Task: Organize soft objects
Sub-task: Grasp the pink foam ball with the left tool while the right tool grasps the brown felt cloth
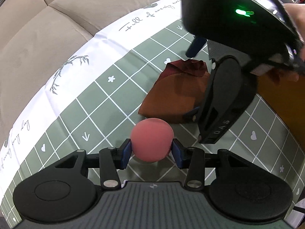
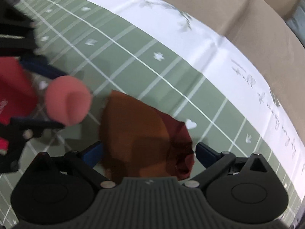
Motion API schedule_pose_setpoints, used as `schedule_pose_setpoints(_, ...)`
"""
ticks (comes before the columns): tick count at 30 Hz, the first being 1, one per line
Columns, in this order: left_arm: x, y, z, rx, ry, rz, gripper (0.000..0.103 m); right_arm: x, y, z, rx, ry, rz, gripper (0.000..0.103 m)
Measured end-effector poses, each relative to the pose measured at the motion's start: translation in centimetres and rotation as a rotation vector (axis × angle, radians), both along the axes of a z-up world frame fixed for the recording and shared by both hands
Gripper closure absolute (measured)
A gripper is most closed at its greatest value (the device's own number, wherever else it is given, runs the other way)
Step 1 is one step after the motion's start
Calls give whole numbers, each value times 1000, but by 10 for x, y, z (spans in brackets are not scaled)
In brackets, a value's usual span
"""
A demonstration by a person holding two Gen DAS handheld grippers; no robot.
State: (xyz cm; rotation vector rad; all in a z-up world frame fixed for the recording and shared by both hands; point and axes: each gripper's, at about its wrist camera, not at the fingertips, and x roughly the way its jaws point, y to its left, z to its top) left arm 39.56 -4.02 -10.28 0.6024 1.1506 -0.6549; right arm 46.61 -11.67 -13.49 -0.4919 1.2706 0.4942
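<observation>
My left gripper (image 1: 152, 153) is shut on a pink soft ball (image 1: 152, 139), held just above the green checked tablecloth (image 1: 106, 95). The ball also shows in the right wrist view (image 2: 68, 100), pinched between the left gripper's blue pads. A folded brown and dark red cloth (image 1: 177, 93) lies on the table beyond the ball. My right gripper (image 2: 147, 152) is open, with its blue fingers on either side of the cloth (image 2: 141, 133), right above it. In the left wrist view the right gripper's body (image 1: 225, 99) stands over the cloth's right side.
A beige sofa (image 1: 38, 28) lies past the table's far edge. The tablecloth has a white border with script (image 2: 219, 43). A brown surface (image 1: 282, 99) shows at the right. Something red (image 2: 13, 87) sits behind the left gripper.
</observation>
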Motion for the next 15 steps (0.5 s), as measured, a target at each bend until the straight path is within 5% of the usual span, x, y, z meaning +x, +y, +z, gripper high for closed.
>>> schedule_pose_setpoints(8,-5,-6,-3,5,-1,-12,52,0,-3,-8,67,78,-58,8)
schedule_pose_setpoints(12,-5,-6,-5,8,2,-8,52,-7,-1,-2,83,54,-38,21)
schedule_pose_setpoints(15,-7,-6,-6,17,3,-2,52,-7,-3,1,94,34,-35,42)
